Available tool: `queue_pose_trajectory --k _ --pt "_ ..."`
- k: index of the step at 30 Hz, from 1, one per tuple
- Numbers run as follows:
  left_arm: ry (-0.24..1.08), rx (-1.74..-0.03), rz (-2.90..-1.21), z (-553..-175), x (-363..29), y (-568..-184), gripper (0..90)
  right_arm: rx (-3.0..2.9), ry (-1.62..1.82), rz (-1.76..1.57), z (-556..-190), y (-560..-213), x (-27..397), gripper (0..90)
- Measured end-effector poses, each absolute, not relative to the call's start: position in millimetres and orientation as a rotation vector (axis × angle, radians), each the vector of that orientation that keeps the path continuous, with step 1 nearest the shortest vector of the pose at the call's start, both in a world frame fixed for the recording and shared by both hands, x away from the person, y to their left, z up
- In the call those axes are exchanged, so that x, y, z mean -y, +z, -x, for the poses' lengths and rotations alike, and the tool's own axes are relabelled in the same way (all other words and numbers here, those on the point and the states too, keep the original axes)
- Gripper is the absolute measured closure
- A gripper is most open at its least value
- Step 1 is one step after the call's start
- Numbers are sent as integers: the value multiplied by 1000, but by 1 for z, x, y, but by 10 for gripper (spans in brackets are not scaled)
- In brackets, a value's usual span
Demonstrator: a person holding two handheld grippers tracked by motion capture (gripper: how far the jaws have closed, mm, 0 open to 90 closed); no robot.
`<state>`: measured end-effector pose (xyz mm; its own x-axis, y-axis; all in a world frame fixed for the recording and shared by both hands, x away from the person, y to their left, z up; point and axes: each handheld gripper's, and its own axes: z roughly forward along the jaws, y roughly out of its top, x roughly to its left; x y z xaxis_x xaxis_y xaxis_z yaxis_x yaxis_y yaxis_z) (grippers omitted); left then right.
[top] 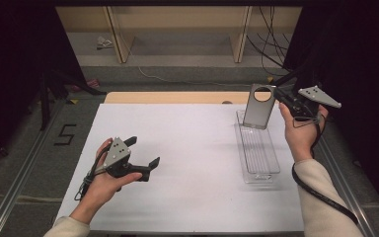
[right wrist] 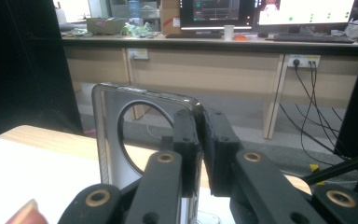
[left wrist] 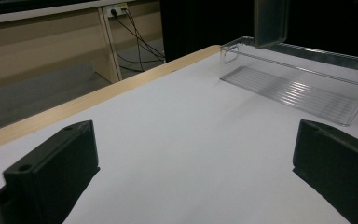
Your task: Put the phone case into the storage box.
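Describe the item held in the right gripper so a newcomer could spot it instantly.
Start at the white table, then go to the clear tray on its right side. Upright over the tray's far end is a grey phone case, clamped by the right gripper; its large round cutout sets it apart.

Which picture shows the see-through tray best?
The high view: the whole clear tray lies on the white table. The left gripper view shows it side-on, farther off. The right gripper view catches just a sliver of its rim.

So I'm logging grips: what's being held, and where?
The right gripper pinches the phone case by its upper side edge; the left gripper holds nothing.
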<state>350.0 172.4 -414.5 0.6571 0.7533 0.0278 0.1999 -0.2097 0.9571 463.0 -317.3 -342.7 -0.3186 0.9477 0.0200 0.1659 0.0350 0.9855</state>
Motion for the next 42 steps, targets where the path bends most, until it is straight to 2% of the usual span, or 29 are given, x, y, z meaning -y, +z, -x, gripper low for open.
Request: queue_pose_trajectory --k 42 --pt "612 -774 -1743 -351 -173 -415 0 -1594 1336 -1150 -476 -345 316 847"
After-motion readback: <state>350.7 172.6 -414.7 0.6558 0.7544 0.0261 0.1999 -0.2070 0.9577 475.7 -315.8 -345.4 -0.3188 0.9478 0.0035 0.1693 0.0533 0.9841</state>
